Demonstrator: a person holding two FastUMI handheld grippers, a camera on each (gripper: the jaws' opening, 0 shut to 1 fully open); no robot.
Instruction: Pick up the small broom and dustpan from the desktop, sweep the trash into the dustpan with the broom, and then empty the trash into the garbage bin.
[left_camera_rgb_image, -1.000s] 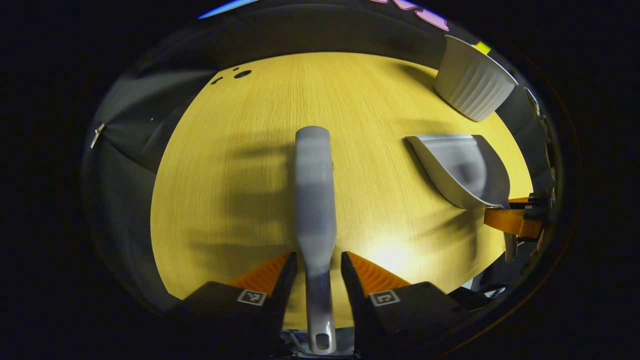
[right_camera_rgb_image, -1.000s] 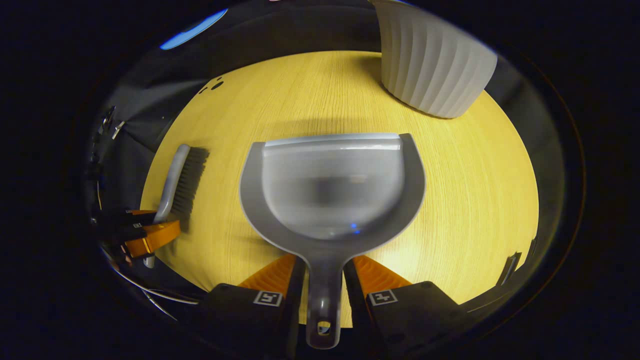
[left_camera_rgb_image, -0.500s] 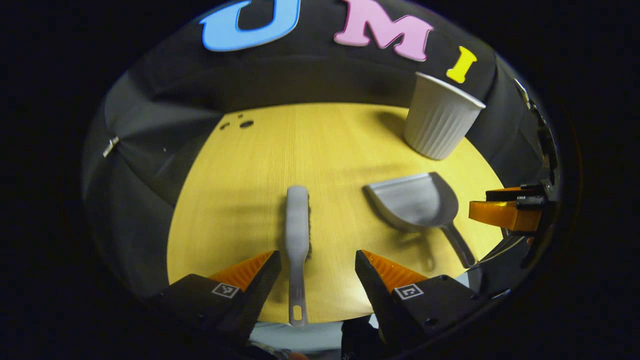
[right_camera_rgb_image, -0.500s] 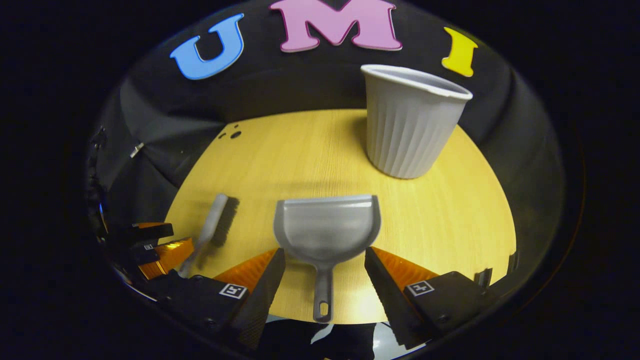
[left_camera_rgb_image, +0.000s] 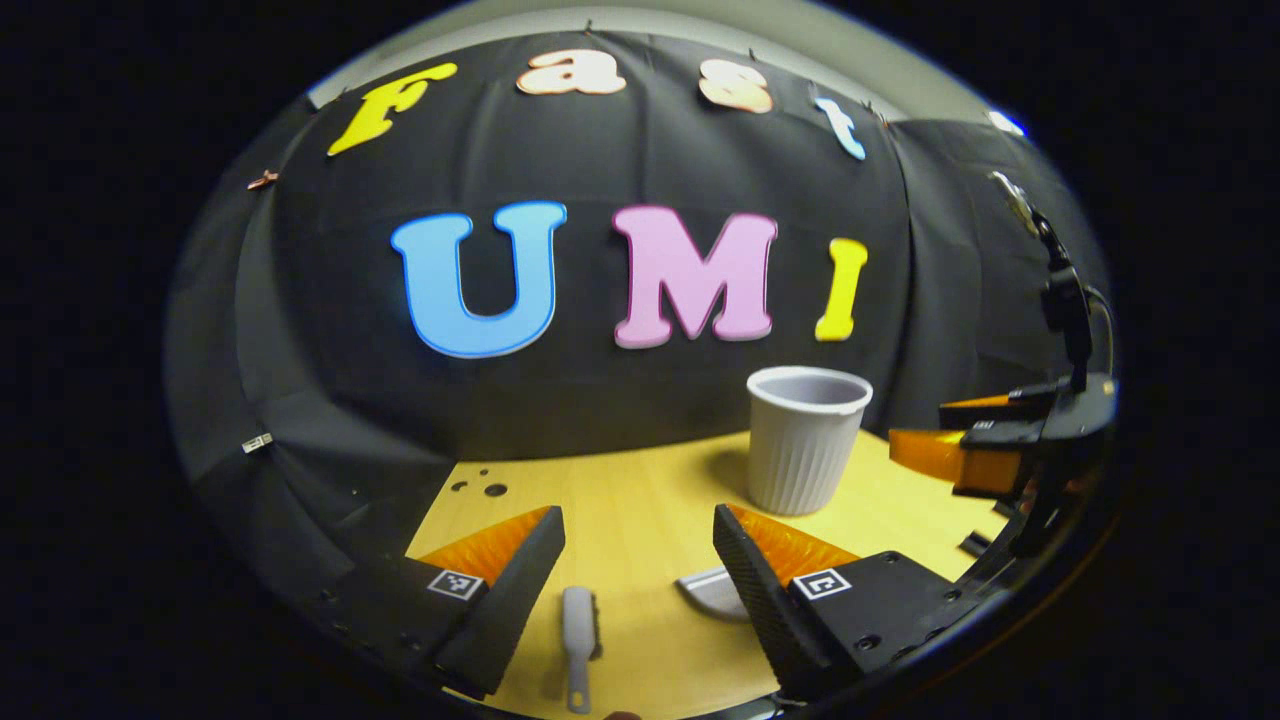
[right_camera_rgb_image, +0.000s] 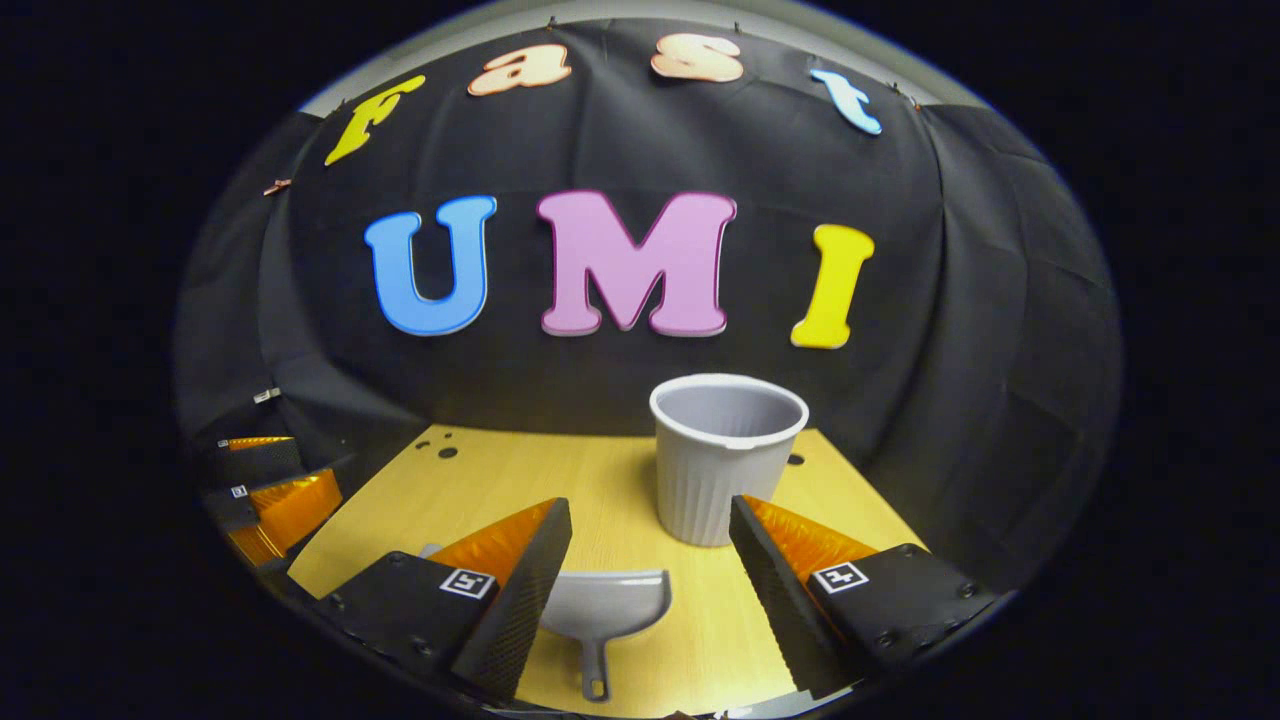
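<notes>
The small grey broom (left_camera_rgb_image: 578, 640) lies flat on the yellow desktop (left_camera_rgb_image: 620, 510), its handle pointing toward me. High above and behind it, my left gripper (left_camera_rgb_image: 637, 520) is open and holds nothing. The grey dustpan (right_camera_rgb_image: 605, 610) rests on the desktop (right_camera_rgb_image: 500, 480) below my right gripper (right_camera_rgb_image: 648, 505), which is open too and well clear of it. An edge of the dustpan (left_camera_rgb_image: 712, 592) shows beside the broom. The white ribbed garbage bin (right_camera_rgb_image: 725, 460) stands upright behind the dustpan. Each view catches the other gripper at its side: the right gripper (left_camera_rgb_image: 960, 430) and the left gripper (right_camera_rgb_image: 275, 475).
Black cloth walls close the booth behind and on both sides of the desktop. A few small dark holes (left_camera_rgb_image: 495, 490) mark the desktop's far left corner. The bin (left_camera_rgb_image: 805, 440) stands near the back right edge. A clamp on a stalk (left_camera_rgb_image: 1060, 290) rises at the far right.
Both grippers opened and let go of the broom and dustpan, which now lie on the desktop. Both then rose and drew back, tilting up toward the back wall.
</notes>
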